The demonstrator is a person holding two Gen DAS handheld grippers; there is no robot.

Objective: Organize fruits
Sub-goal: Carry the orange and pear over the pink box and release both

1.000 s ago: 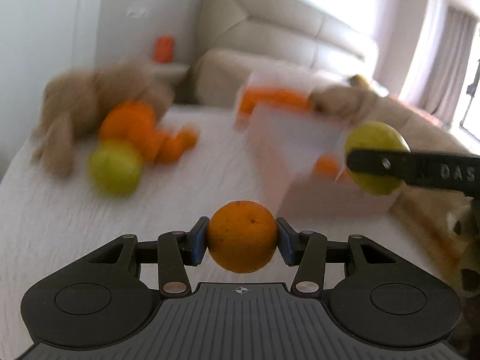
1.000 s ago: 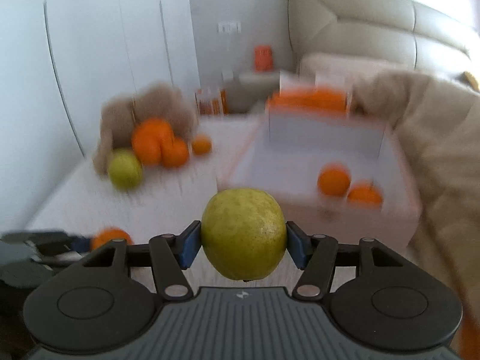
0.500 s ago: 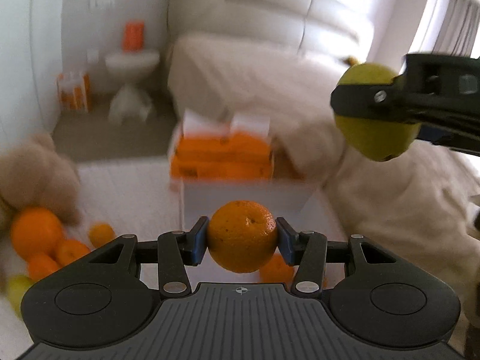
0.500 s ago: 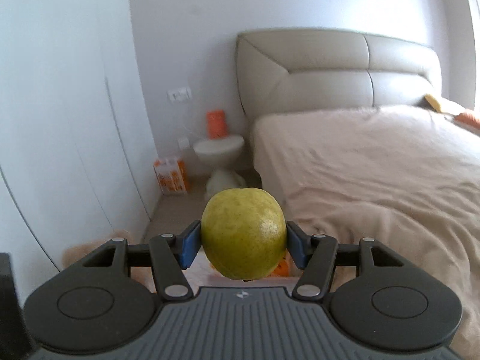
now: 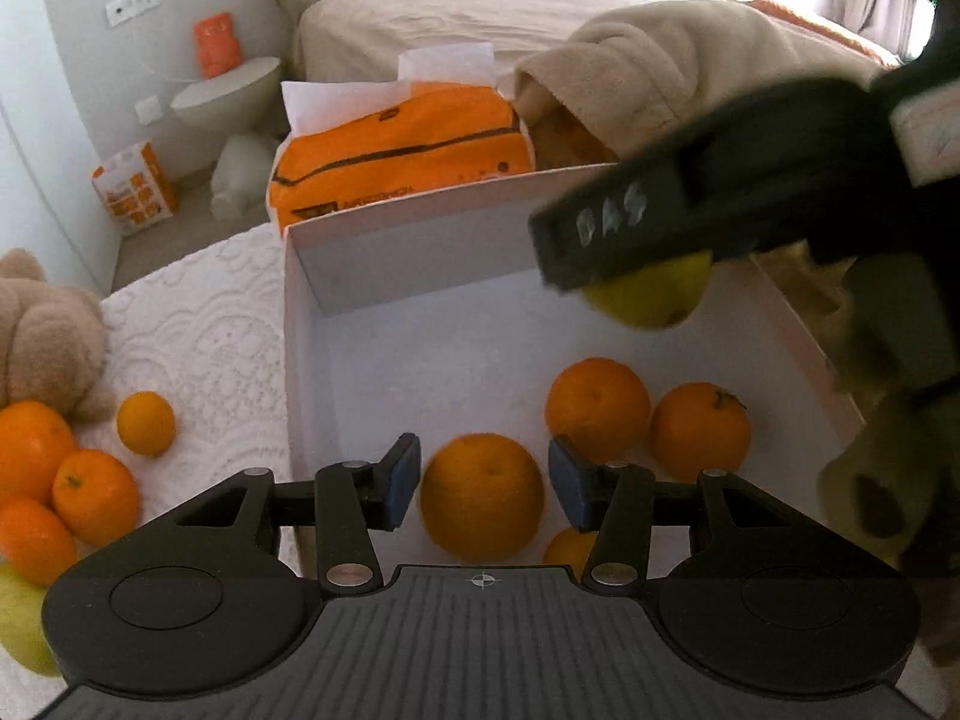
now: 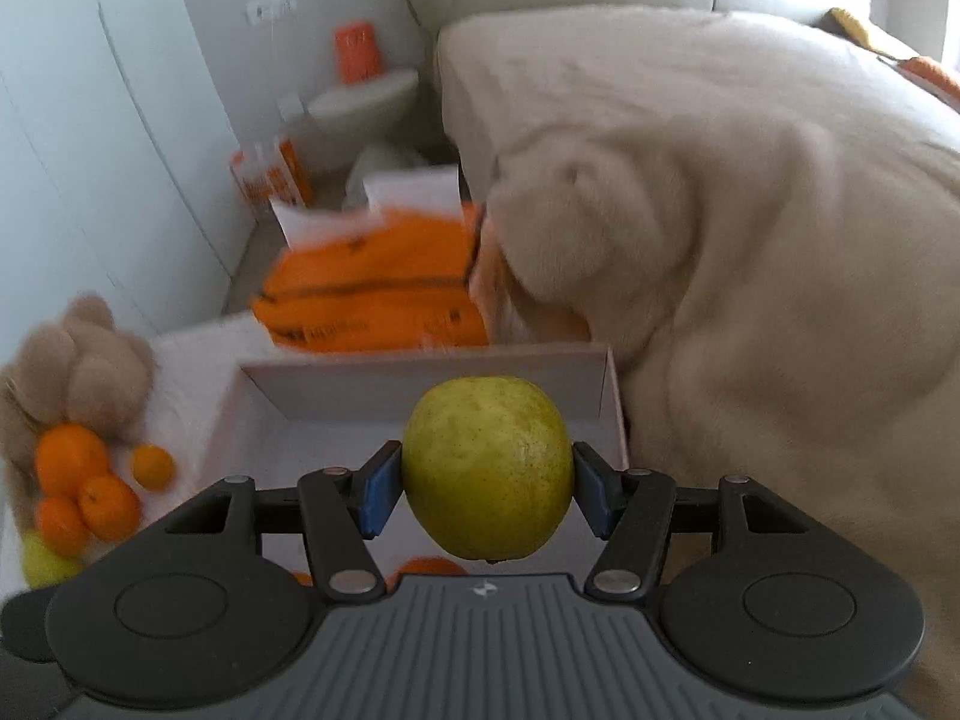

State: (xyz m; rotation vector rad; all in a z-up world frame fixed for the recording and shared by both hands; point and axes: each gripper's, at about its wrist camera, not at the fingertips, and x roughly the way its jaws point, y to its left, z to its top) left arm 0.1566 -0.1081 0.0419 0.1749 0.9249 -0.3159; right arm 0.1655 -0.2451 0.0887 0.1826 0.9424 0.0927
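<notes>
Your left gripper (image 5: 483, 483) stands open above the white box (image 5: 420, 252): both blue pads are clear of the orange (image 5: 482, 495) that sits between them, low centre in the left view. Three more oranges lie in the box to its right. Your right gripper (image 6: 486, 489) is clenched on a green fruit (image 6: 487, 468), centre of the right view, above the box's near part. Loose oranges (image 5: 90, 495) and another green fruit (image 5: 21, 621) lie at lower left on the white cloth (image 5: 204, 330), beside a plush toy (image 5: 48, 336).
</notes>
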